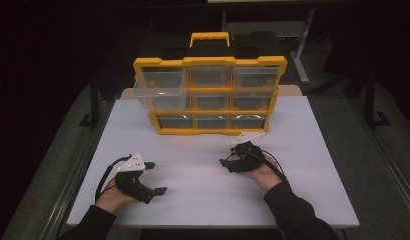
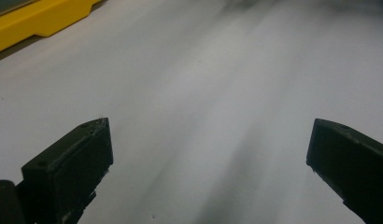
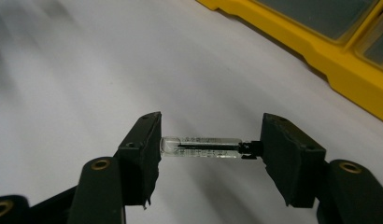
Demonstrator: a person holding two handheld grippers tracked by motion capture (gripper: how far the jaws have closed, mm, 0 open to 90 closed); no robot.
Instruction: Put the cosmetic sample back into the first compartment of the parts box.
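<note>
Your right gripper (image 3: 210, 147) has its jaws abt half closed, clamped end-to-end on a small clear glass vial (image 3: 201, 147) w/ a dark cap; vial lies crosswise between the pads, clear of the white table (image 1: 203, 200). In the high view your right gripper (image 1: 228, 159) sits just in front of the yellow drawer organizer (image 1: 209, 95), near its lower right corner. Organizer's upper left drawer (image 1: 158, 90) stands pulled out. Your left gripper (image 2: 208, 149) has jaws spread wide, nothing between them, over bare table, well apart from the vial.
</note>
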